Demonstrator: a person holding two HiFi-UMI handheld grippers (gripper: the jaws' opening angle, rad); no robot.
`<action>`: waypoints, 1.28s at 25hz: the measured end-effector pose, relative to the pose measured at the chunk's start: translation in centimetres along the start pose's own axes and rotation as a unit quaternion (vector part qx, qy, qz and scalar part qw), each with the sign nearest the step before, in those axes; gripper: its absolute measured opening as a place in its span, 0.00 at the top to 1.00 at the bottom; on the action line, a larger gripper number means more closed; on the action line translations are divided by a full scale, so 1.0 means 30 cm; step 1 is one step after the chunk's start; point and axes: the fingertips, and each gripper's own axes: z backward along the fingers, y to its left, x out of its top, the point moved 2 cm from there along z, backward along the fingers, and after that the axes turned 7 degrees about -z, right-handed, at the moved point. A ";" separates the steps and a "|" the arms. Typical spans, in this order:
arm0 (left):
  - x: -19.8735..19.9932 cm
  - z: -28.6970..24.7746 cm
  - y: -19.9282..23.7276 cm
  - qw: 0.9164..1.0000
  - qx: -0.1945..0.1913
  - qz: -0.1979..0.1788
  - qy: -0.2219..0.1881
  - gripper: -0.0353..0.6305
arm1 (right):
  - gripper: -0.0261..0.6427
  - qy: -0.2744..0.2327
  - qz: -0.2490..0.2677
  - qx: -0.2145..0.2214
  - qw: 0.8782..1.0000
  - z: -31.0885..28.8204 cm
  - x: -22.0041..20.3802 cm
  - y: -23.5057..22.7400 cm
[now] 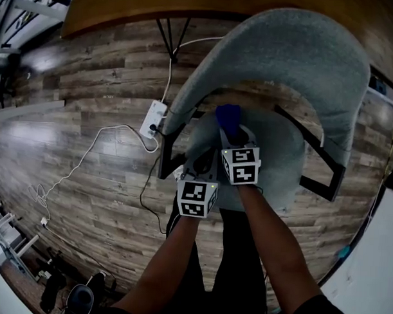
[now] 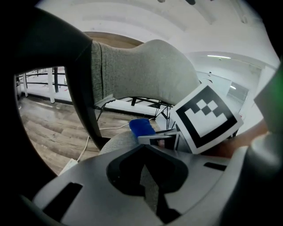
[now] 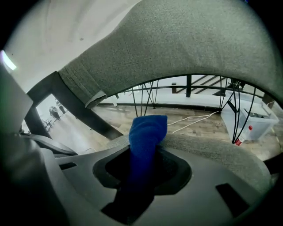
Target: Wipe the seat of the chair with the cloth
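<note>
Cloth (image 3: 146, 132): solid royal blue, no pattern. Chair (image 1: 302, 67): pale grey fabric with a fine heathered fleck; frame (image 1: 322, 161) black. Left gripper (image 1: 201, 165) and right gripper (image 1: 231, 132): light grey shells, each with a cube of black-and-white square markers. Floor (image 1: 90, 72): grey-brown wood planks, streaky grain. Cable (image 1: 87, 157) and power strip (image 1: 153, 118): white. Tabletop (image 1: 124, 6): warm orange-brown. Trousers (image 1: 238, 264): dark, possibly black; too dim to say.

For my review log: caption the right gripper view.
Right gripper holds the blue cloth at the grey chair seat, backrest curving overhead.
</note>
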 end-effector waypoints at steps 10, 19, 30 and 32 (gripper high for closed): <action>-0.002 -0.055 -0.070 1.000 -0.016 -0.023 0.009 0.94 | 0.75 -0.015 -0.027 -0.027 0.999 0.051 -0.003 -0.111; 0.026 -0.102 -0.154 0.999 -0.033 -0.039 0.015 0.94 | 0.75 -0.019 -0.051 -0.058 0.997 0.134 -0.026 -0.260; 0.031 -0.126 -0.261 0.997 -0.041 -0.056 0.025 0.94 | 0.75 -0.019 -0.102 -0.094 0.990 0.244 -0.061 -0.464; 0.034 -0.125 -0.270 0.997 -0.039 -0.058 0.024 0.94 | 0.75 -0.018 -0.105 -0.100 0.989 0.268 -0.072 -0.500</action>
